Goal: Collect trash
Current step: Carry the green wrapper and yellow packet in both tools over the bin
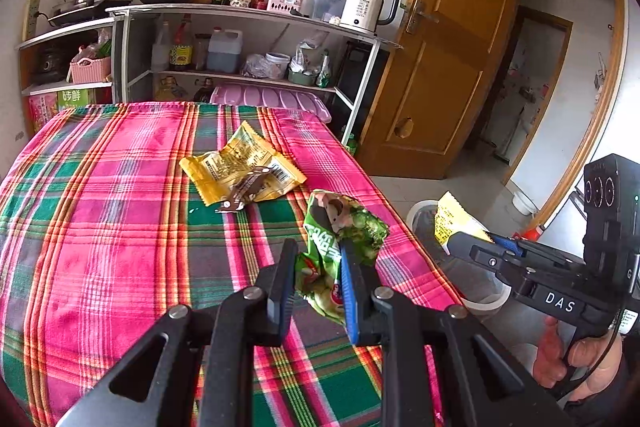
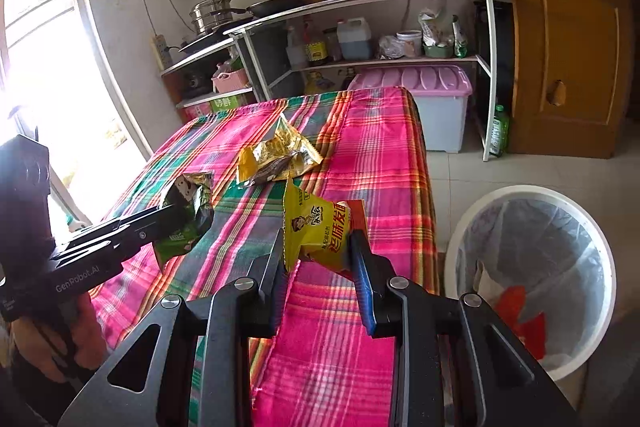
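The green wrapper (image 1: 336,259) sits clamped between the fingers of the left gripper (image 1: 316,279) at the lower centre of the left wrist view, crumpled and standing up above the pink plaid cloth (image 1: 120,219). In the right wrist view the same wrapper shows at centre left, gripped from the side.

The yellow packet (image 2: 316,231) is pinched between the fingers of the right gripper (image 2: 320,259) at the centre of the right wrist view, upright, with red and dark print facing the camera. In the left wrist view it shows at the right edge, its white back turned this way, in front of the bin.

A third piece, a flattened yellow wrapper (image 1: 240,163), lies on the cloth in the middle of the left wrist view, with a small brown wrapper (image 1: 248,191) lying on its near edge. Neither gripper touches these two.

The white bin (image 2: 532,267) stands on the tiled floor at the lower right of the right wrist view, just beside the cloth's edge. It is lined with a clear bag and holds something red and something white.

A hand (image 1: 576,363) grips the right gripper's handle at the lower right of the left wrist view; another hand (image 2: 68,343) shows at the lower left of the right wrist view.

Behind, across the top of both views, are shelves (image 1: 248,15) with pots, bottles and a white kettle (image 1: 368,7), and a wooden door (image 1: 452,39) at upper right.
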Demonstrator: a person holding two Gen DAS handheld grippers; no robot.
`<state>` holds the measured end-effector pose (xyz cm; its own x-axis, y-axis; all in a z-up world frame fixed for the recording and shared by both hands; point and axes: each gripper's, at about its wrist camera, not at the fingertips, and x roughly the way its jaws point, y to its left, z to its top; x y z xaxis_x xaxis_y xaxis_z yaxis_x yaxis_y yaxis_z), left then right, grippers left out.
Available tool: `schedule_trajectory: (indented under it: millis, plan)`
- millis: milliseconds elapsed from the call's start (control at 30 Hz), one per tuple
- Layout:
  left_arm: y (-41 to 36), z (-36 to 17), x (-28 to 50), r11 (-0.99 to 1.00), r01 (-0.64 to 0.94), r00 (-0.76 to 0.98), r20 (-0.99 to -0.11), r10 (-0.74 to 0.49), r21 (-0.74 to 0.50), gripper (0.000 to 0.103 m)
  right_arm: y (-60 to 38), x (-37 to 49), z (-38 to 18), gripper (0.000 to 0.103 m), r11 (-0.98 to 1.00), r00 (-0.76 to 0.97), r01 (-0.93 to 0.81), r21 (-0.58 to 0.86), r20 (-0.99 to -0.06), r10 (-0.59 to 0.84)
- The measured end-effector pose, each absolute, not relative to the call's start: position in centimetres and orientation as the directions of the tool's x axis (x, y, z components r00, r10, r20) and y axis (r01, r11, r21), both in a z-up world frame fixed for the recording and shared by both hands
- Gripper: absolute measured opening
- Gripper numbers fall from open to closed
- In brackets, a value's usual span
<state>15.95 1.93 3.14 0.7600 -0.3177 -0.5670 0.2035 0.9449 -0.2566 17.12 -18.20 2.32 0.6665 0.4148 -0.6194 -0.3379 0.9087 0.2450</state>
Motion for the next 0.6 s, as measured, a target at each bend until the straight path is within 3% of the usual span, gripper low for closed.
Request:
schedule_trajectory:
  millis: [600]
  plan:
    - [-8.6,3.0,20.4,0.894,0.366,0.687,-0.573,-0.446,-0.258,0.021,-28.2,17.2,1.1,0.030,0.951,0.724,-0.152,0.269,-0.625,0.292]
